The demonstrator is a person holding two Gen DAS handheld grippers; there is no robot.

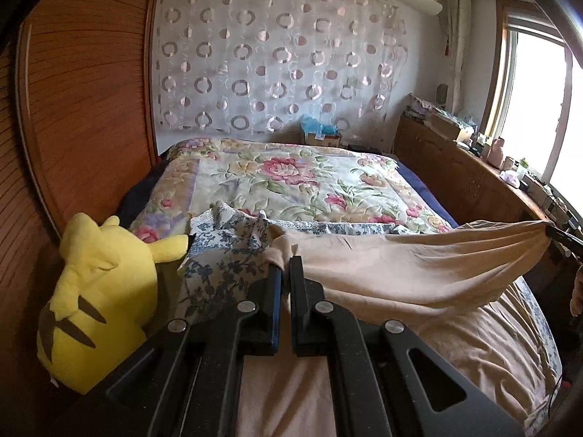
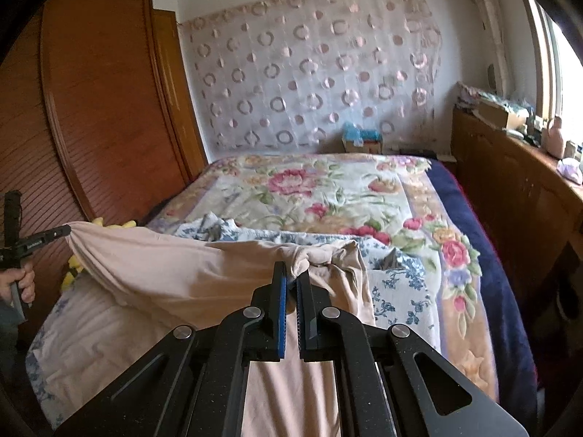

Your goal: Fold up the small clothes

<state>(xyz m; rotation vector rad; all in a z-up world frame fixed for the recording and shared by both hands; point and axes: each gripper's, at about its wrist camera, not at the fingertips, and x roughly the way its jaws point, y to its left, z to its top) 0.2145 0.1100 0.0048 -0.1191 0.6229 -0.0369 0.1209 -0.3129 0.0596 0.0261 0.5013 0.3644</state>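
Beige garment point(image 1: 419, 266) hangs stretched between both tools above the bed point(image 2: 492, 218). Left hand-held gripper point(image 1: 286, 266) has its jaws closed on one bunched corner; right hand-held gripper point(image 2: 293, 273) pinches the opposite corner the same way (its tip also shows at the far edge of the left view). Under the lifted cloth lies a blue floral fabric point(image 1: 222, 266), with a flowered blanket point(image 1: 291, 178) beyond. A yellow plush toy point(image 1: 98, 298) leans against the wooden wardrobe point(image 1: 83, 109).
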